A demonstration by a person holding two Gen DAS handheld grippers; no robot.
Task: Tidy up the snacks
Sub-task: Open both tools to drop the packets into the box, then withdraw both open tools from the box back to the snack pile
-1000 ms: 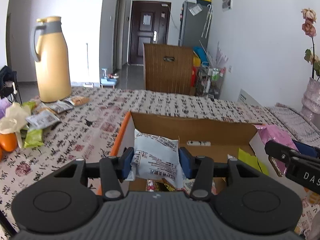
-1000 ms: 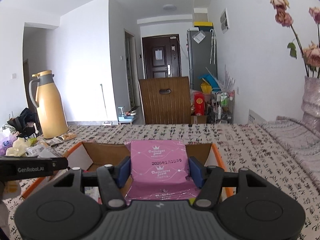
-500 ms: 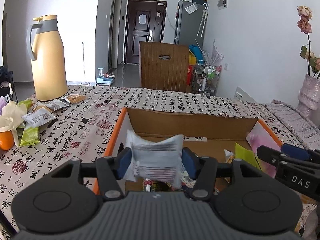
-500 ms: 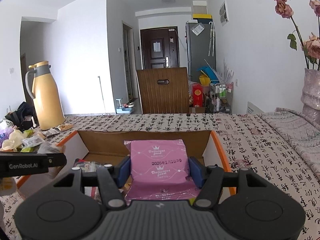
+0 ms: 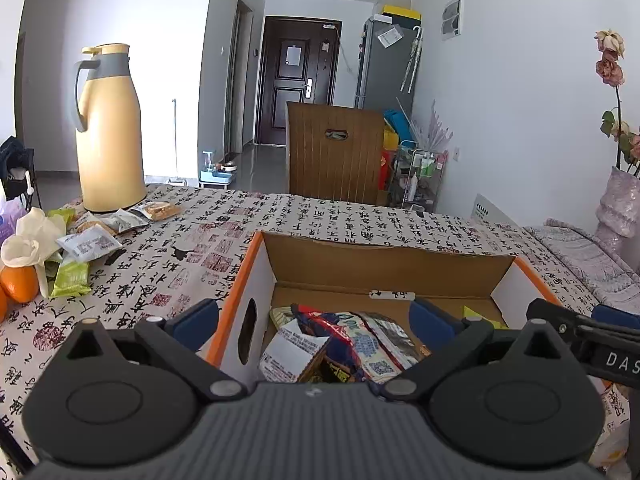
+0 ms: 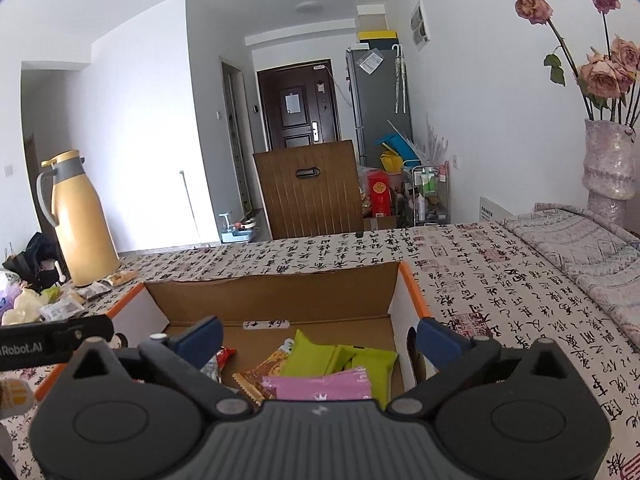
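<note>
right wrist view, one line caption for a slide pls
Right gripper, fingers opening, above the cardboard box where a pink packet lies beside green packets.

White walls [image 6: 132,128] and a white ceiling with a round lamp [image 6: 309,7] enclose a daylit room. A dark entrance door [image 5: 301,80] closes the far corridor; beside it stands a grey refrigerator [image 6: 378,100] topped by a yellow box [image 6: 377,35]. A brown slatted chair back [image 5: 334,156] rises behind the table, whose cloth [image 6: 500,280] bears black calligraphy. A wire rack [image 6: 430,196] stands by the right wall. Floor [image 5: 260,172] grey, glossy
</note>
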